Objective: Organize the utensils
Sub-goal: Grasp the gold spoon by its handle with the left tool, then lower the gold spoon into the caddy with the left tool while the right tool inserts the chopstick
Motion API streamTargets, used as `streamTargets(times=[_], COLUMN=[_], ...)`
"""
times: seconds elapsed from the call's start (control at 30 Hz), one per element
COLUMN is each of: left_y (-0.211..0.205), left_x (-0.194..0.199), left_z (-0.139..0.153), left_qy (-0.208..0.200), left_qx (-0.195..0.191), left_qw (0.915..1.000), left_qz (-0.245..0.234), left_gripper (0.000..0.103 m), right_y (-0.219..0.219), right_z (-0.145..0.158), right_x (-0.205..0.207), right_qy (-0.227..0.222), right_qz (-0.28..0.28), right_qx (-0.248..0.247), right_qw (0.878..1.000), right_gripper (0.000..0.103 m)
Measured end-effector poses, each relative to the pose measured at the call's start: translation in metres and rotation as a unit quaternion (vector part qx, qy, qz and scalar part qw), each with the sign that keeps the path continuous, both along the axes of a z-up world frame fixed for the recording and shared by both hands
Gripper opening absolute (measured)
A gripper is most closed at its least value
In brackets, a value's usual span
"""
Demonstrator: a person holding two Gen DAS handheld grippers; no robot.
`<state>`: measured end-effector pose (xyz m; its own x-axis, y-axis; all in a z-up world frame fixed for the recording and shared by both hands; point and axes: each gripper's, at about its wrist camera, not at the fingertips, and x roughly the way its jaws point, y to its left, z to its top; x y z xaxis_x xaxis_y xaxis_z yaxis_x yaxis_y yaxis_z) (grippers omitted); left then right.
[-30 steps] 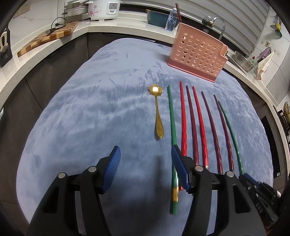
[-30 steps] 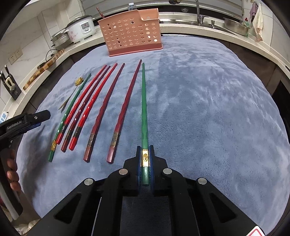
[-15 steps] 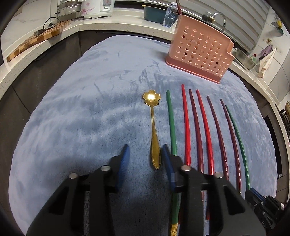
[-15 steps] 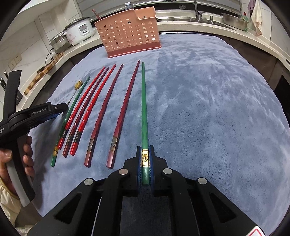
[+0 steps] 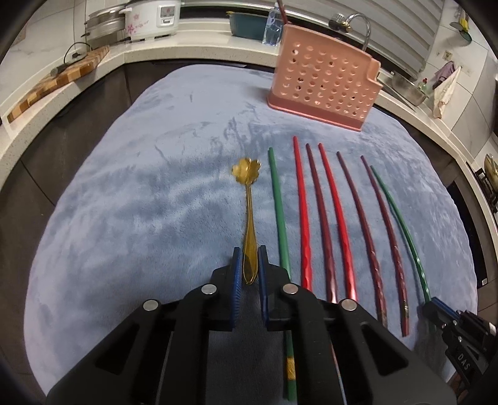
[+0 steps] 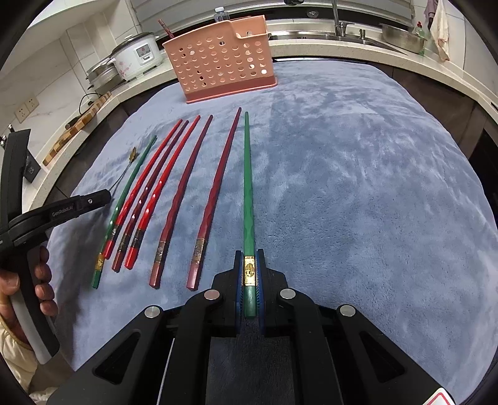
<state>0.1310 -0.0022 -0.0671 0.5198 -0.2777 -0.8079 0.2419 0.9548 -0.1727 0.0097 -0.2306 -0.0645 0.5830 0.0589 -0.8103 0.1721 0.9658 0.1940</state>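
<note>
The left gripper (image 5: 249, 268) is clamped on the gold spoon (image 5: 248, 215), the right gripper (image 6: 249, 277) on a green chopstick (image 6: 248, 187); lifting toward the pink perforated holder (image 6: 219, 59) seems next.

The left wrist camera sits low behind its own fingers (image 5: 236, 280), close above the blue cloth (image 5: 140, 202), facing the pink rack (image 5: 323, 90) and the sink tap (image 5: 358, 21) beyond; the right wrist camera rides just as low and near over the same cloth (image 6: 358, 187), set further right, facing that rack (image 6: 221, 62) with the rice cooker (image 6: 137, 59) off to its left; both views share the cloth, the rack and the row of chopsticks (image 5: 302, 212) (image 6: 162, 183); each also catches the other tool at its edge, the right gripper (image 5: 442, 311) low right, the left gripper (image 6: 102, 199) at far left.
</note>
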Motion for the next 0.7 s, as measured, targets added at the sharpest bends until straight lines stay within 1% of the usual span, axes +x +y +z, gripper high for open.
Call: streamTargets(times=[0.13, 0.17, 0.5, 0.7], left_y=[0.002, 0.003, 0.015, 0.015], left_x=[-0.011, -0.013, -0.02, -0.017], left_z=[0.02, 0.025, 0.074, 0.102], left_qy=[-0.015, -0.018, -0.056, -0.082], left_qx=[-0.012, -0.017, -0.047, -0.055], left_qw=[0.9998, 0.9997, 0.9973, 0.9951], left_qz=[-0.003, -0.004, 0.003, -0.002], left_gripper=[0.008, 0.001, 0.001, 0.0], right_y=[-0.002, -0.003, -0.017, -0.025], right_z=[0.014, 0.02, 0.071, 0.103], right_x=[-0.003, -0.004, -0.006, 0.0], right_qy=[-0.016, -0.023, -0.076, -0.107], right_qz=[-0.002, -0.004, -0.021, -0.029], right_qx=[0.003, 0.004, 0.006, 0.006], right_qw=[1.0, 1.0, 0.997, 0.994], right_gripper=[0.007, 0.007, 0.007, 0.007])
